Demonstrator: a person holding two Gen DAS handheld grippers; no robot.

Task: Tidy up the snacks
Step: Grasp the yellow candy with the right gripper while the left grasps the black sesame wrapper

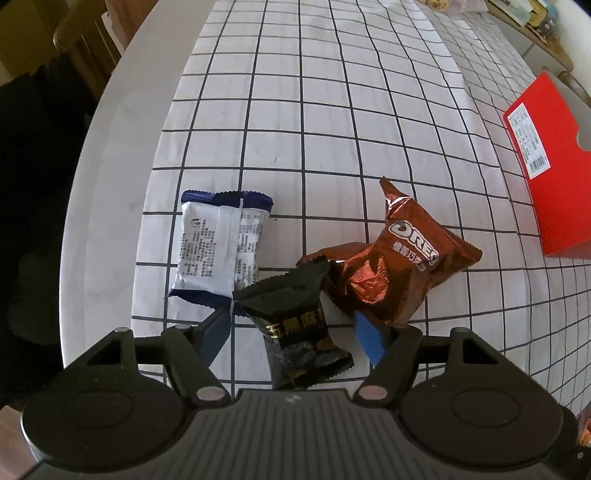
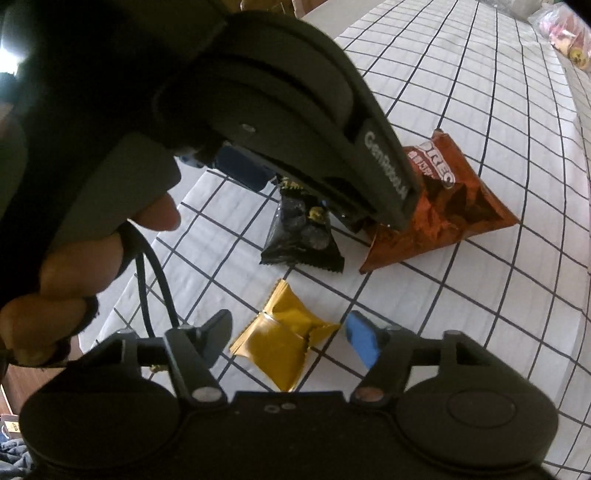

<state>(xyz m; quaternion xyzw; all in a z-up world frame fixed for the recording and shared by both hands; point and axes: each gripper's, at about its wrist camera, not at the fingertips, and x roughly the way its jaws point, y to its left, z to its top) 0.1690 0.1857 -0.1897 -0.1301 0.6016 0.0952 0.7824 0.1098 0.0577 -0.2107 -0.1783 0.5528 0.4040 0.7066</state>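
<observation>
My left gripper (image 1: 295, 332) points steeply down at a black snack packet (image 1: 295, 325) with gold lettering. The jaws stand apart with the packet between them, and the pads do not press on it. A brown Oreo packet (image 1: 399, 266) lies just to its right and a white-and-blue packet (image 1: 218, 247) to its left. In the right wrist view my right gripper (image 2: 288, 336) straddles a gold packet (image 2: 284, 343), with its pads close to the packet's edges but small gaps showing. Beyond it the left gripper (image 2: 310, 199) hangs over the black packet (image 2: 303, 236) beside the Oreo packet (image 2: 443, 206).
All packets lie on a white tablecloth with a black grid (image 1: 332, 110). A red box (image 1: 546, 166) lies at the right. The table's pale rim (image 1: 92, 184) curves along the left, with a chair beyond. A person's hand (image 2: 92, 258) grips the left tool. A bag of snacks (image 2: 569, 33) sits at the far right.
</observation>
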